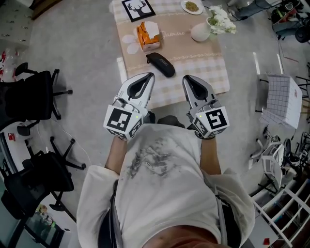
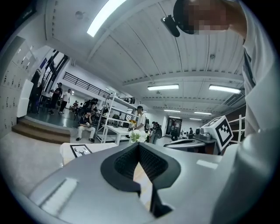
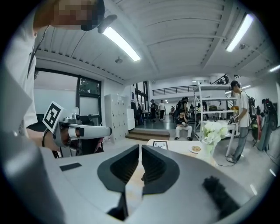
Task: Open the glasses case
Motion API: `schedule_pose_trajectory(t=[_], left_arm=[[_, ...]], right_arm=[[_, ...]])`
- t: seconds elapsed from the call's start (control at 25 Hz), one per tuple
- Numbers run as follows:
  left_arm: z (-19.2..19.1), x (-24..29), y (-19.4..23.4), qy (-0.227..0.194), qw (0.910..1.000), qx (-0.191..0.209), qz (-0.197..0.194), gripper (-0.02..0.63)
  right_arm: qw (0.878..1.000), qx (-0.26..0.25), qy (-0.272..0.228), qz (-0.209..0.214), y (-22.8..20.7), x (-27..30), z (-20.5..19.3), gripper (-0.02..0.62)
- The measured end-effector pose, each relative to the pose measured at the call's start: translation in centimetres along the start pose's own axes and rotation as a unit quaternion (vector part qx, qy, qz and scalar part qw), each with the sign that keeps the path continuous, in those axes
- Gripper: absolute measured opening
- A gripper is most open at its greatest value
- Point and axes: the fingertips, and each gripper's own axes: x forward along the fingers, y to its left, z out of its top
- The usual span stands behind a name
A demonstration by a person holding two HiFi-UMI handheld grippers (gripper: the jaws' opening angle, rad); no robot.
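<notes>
The black glasses case point(image 1: 160, 64) lies closed on the checked tablecloth point(image 1: 203, 72), just beyond both grippers. My left gripper point(image 1: 150, 76) hangs over the table's near edge, a little short and left of the case, its jaws shut with nothing in them. My right gripper point(image 1: 186, 78) is level with it, to the right of the case, also shut and empty. In the left gripper view the pads point(image 2: 139, 144) meet at the tips. In the right gripper view the tips point(image 3: 140, 146) also meet. The case is hidden in both gripper views.
On the table stand an orange box point(image 1: 148, 37), a framed deer picture point(image 1: 138, 9), a small plate point(image 1: 192, 6) and a white vase point(image 1: 200, 32) with white flowers point(image 1: 220, 20). Black office chairs point(image 1: 34, 94) stand at the left, a white checked box point(image 1: 282, 99) at the right.
</notes>
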Motion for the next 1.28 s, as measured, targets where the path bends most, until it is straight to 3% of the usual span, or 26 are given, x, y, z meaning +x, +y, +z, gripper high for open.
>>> schedule_pose_trajectory(t=[0.28,1.28], left_arm=[[-3.2,2.1,1.5,0.027,0.9996,-0.009,0.003,0.009],[-12.5,8.9,4.6,0.121,0.9889,-0.056,0.066,0.009]], right_arm=[[0.999,0.002,0.038,-0.006,-1.9,2.1,-2.8,0.017],[0.986,0.046,0.144,0.077,-7.6,9.9,-13.2,0.017]])
